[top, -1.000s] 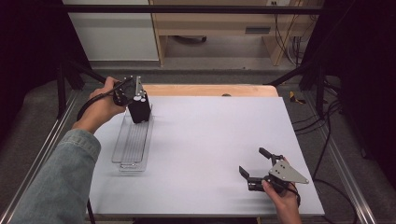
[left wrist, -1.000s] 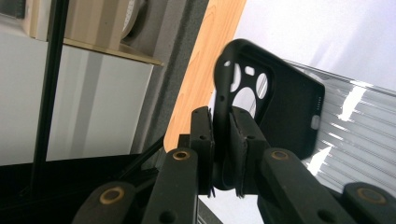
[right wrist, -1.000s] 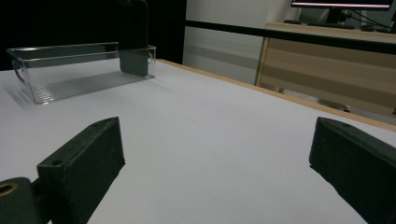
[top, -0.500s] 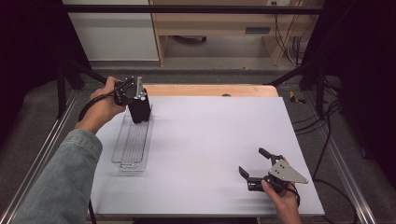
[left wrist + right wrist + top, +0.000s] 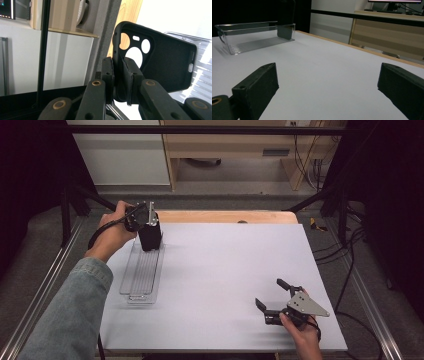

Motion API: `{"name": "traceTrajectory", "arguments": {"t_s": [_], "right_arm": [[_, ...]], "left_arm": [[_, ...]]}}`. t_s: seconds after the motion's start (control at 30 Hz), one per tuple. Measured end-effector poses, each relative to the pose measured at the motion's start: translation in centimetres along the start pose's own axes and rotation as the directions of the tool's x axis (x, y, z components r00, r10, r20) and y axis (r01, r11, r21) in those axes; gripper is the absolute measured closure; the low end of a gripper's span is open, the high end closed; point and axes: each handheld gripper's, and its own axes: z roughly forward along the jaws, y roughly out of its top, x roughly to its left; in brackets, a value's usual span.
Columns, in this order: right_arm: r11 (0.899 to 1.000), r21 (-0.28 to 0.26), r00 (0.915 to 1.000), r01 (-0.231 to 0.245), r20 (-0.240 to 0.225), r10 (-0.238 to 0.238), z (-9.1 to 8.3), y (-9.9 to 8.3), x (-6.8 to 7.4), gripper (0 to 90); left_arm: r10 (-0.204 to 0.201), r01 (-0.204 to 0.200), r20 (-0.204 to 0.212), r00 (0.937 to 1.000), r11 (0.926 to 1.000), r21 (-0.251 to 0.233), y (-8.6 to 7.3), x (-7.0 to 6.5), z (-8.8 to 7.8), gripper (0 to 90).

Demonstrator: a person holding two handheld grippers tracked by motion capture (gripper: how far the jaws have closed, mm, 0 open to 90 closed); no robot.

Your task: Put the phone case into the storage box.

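Your left hand-held gripper (image 5: 117,82) is clenched on the side wall of a black phone case (image 5: 160,65), taken near the end with the camera cut-outs. The case stands on edge ahead of the jaws, its hollow inner face open to the left gripper view. In the high view it hangs from that hand-held gripper (image 5: 147,232) just above the far end of the clear plastic tray (image 5: 142,270), which lies on the bench (image 5: 225,270) directly beneath.

Handling, judged from its look: the case is an empty shell, so light, and soft rather than stiff. The matte surface should not slip easily, and nothing about it seems fragile. A thin wall will flex under the pads, so the free end may sag or swing. The rim beside the cut-outs, where you hold now, is likely the firmest place; the long plain side would bend more.

Your right hand-held gripper (image 5: 272,295) rests low at the near right of the bench, jaws spread wide with nothing between them, well apart from case and tray.
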Motion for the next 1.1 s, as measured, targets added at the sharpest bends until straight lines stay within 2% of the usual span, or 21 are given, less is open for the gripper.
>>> {"name": "traceTrajectory", "arguments": {"t_s": [0.13,0.33,0.67,0.77,0.87,1.03,1.1], "right_arm": [[1.000,-0.003,1.0000,0.001,0.000,-0.001,0.0,0.0,-0.1,3.5],[1.000,-0.002,1.0000,0.002,0.001,-0.002,-0.1,0.0,-0.1,3.5],[1.000,-0.002,1.0000,-0.002,0.002,0.002,-0.1,0.0,-0.2,3.5],[1.000,-0.002,1.0000,-0.002,0.001,0.002,-0.1,0.0,-0.1,3.5],[1.000,-0.004,1.0000,-0.002,0.000,0.002,0.0,0.1,-0.1,3.5],[1.000,-0.008,1.0000,0.004,-0.005,-0.004,0.0,0.2,0.0,3.5],[1.000,-0.008,1.0000,0.003,-0.007,-0.003,0.0,0.3,0.1,3.5]], "left_arm": [[-0.012,0.012,-0.008,0.9999,0.9998,-0.013,0.0,0.1,0.3,79.5],[0.001,-0.001,-0.015,0.9999,1.0000,-0.006,0.0,0.2,0.5,79.4],[-0.018,0.018,-0.019,0.9997,0.9998,0.003,-0.3,0.2,0.6,78.5],[-0.052,0.052,-0.033,0.9981,0.9987,-0.006,-0.4,0.3,0.4,71.6],[-0.073,0.072,-0.033,0.9968,0.9972,-0.021,-0.3,0.3,0.0,69.7],[-0.151,0.149,-0.043,0.9875,0.9875,-0.050,-0.2,-0.1,-1.3,61.1],[-0.171,0.169,-0.043,0.9844,0.9843,-0.052,-0.2,-0.3,-1.6,56.7]]}}
